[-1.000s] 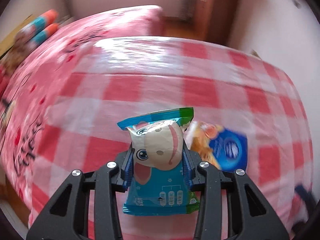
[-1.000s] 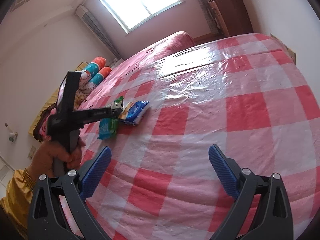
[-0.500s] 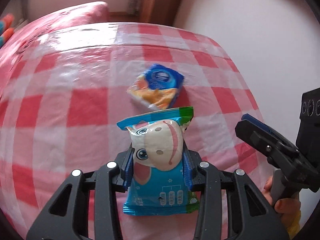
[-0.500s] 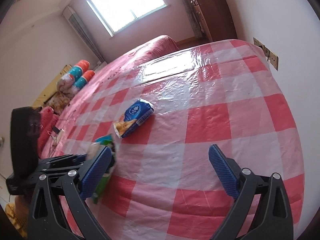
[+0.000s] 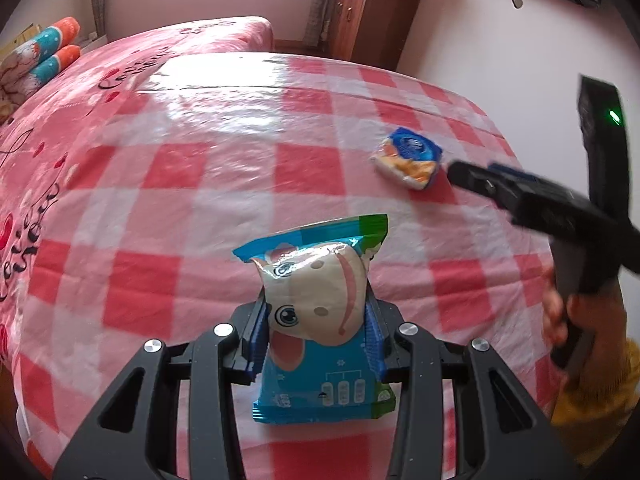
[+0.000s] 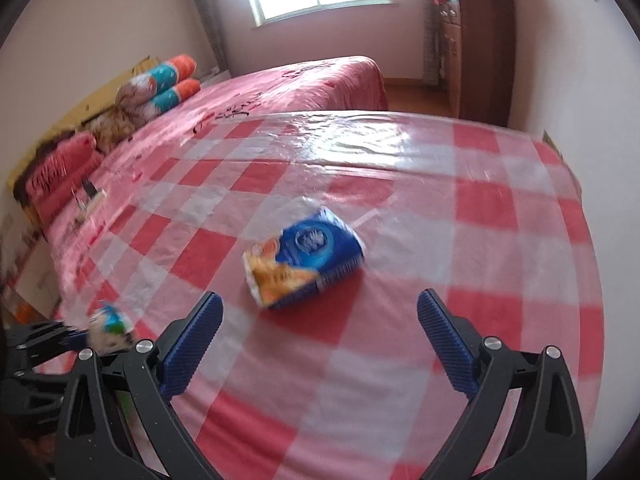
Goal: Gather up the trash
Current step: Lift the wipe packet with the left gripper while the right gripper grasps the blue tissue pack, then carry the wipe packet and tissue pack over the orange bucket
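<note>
My left gripper (image 5: 316, 320) is shut on a blue snack packet with a cartoon animal (image 5: 316, 312), held above the red-and-white checked cloth (image 5: 200, 168). A second blue and orange snack packet (image 6: 304, 256) lies on the cloth, also seen as the blue and orange packet (image 5: 410, 158) at the right of the left wrist view. My right gripper (image 6: 320, 332) is open, just short of that packet, with nothing between its blue pads (image 6: 192, 344). It appears as the right gripper (image 5: 464, 174) close to the packet, gripped by a hand (image 5: 560, 312). The left gripper with its packet (image 6: 110, 326) shows at the lower left.
A pink bed (image 6: 280, 84) adjoins the far side of the checked surface, with rolled pillows (image 6: 168, 84) at its left. A wooden cabinet (image 6: 476, 52) stands against the right wall. A small dark item (image 6: 90, 192) lies on the bedding at left.
The right gripper has swung toward the blue and orange packet, which now lies just ahead of its open fingers. The left gripper has carried its packet sideways, away from the other one.
</note>
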Demonstrator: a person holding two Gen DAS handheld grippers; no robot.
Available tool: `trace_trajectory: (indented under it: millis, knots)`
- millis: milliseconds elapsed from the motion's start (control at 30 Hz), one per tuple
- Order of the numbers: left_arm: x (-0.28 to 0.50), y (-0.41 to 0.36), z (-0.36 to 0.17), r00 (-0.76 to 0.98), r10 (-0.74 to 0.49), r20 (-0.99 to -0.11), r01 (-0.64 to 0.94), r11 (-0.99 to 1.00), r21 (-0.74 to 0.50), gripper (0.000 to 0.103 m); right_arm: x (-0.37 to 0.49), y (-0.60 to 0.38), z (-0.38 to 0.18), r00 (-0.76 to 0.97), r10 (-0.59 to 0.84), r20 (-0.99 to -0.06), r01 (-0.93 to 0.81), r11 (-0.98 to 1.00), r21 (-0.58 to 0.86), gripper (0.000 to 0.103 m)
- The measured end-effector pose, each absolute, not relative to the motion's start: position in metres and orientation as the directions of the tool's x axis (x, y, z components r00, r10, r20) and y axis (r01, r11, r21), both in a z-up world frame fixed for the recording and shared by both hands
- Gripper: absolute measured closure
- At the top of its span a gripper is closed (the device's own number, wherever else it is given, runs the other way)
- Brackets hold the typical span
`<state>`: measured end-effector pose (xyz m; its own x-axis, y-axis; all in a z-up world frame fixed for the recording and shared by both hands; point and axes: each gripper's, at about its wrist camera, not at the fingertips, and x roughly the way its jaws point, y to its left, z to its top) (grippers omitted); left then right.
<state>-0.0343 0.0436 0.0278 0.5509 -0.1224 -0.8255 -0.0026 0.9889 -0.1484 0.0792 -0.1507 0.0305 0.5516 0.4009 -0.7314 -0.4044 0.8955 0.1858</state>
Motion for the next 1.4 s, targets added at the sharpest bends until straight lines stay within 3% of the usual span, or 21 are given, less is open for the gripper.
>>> trace_trajectory:
  millis: [567,600,667,767,1000,1167,1400]
  knots:
    - [-0.050,0.088,0.028,0.581,-0.113,-0.806,-0.027,0.987,-0.158,0.062,0.121,-0.100,0.002,0.490,0.341,-0.802,-0.502,0.863,0.060,0.007]
    - [-0.051,0.088,0.028,0.583,-0.110,-0.805,-0.026,0.988,-0.153,0.062,0.120,-0.099,0.002,0.491,0.339,-0.803,-0.503,0.863,0.057,0.008]
    - [-0.052,0.088,0.028,0.589,-0.108,-0.801,-0.024,0.988,-0.151,0.062,0.118,-0.097,0.002,0.510,0.313,-0.801,-0.494,0.869,0.025,0.019]
    - [-0.055,0.089,0.028,0.592,-0.107,-0.799,-0.028,0.988,-0.153,0.062,0.113,-0.094,0.002,0.523,0.299,-0.798,-0.499,0.867,-0.003,0.023]
    - [-0.064,0.092,0.028,0.602,-0.105,-0.792,-0.038,0.987,-0.159,0.062,0.094,-0.089,0.003,0.563,0.264,-0.783,-0.496,0.866,-0.065,0.028]
    - [-0.069,0.094,0.028,0.604,-0.100,-0.790,-0.040,0.987,-0.155,0.062,0.074,-0.089,0.007,0.571,0.275,-0.774,-0.486,0.872,-0.049,0.035]
    - [-0.083,0.100,0.029,0.607,-0.086,-0.790,-0.053,0.987,-0.149,0.062,0.047,-0.088,0.017,0.584,0.295,-0.756,-0.486,0.873,-0.035,0.037]
